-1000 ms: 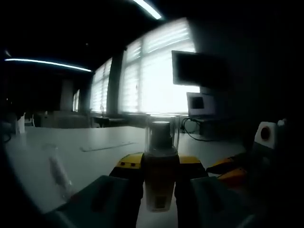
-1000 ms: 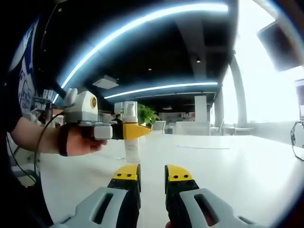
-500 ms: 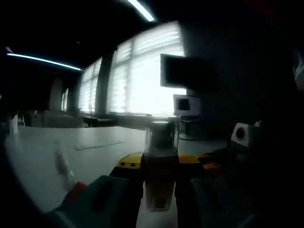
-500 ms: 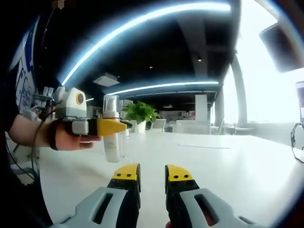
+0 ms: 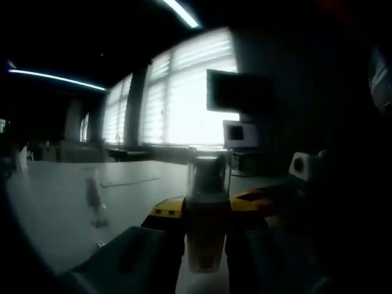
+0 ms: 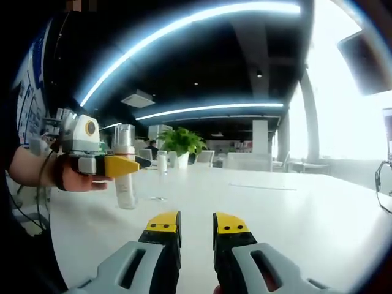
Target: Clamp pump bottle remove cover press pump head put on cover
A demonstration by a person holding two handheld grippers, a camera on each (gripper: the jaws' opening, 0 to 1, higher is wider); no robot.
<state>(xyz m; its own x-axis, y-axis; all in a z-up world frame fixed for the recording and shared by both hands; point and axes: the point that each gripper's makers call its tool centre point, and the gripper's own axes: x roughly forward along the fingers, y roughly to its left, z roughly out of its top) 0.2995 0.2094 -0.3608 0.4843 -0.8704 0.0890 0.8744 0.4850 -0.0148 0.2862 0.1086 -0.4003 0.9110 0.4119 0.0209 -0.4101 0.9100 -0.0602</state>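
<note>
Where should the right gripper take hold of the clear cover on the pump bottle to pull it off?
Grip the clear cover around its straight side walls, above the left gripper, which is clamped on the pump bottle lower down. Come in level from the side: the bottle stands upright, so the cover should lift straight up.

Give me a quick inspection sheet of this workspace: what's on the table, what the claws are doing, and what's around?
Surface: long white table, mostly bare.
Job's things: pale pump bottle with clear plastic cover on, clamped upright.
Clutter: second small clear bottle standing farther along the table.
Grippers: left claw shut on the pump bottle; right claw empty, jaws slightly apart.
Cables: dark cable at the table's far edge.
Surroundings: potted green plant, bright blinded windows, dark wall screen, ceiling light strips.
</note>
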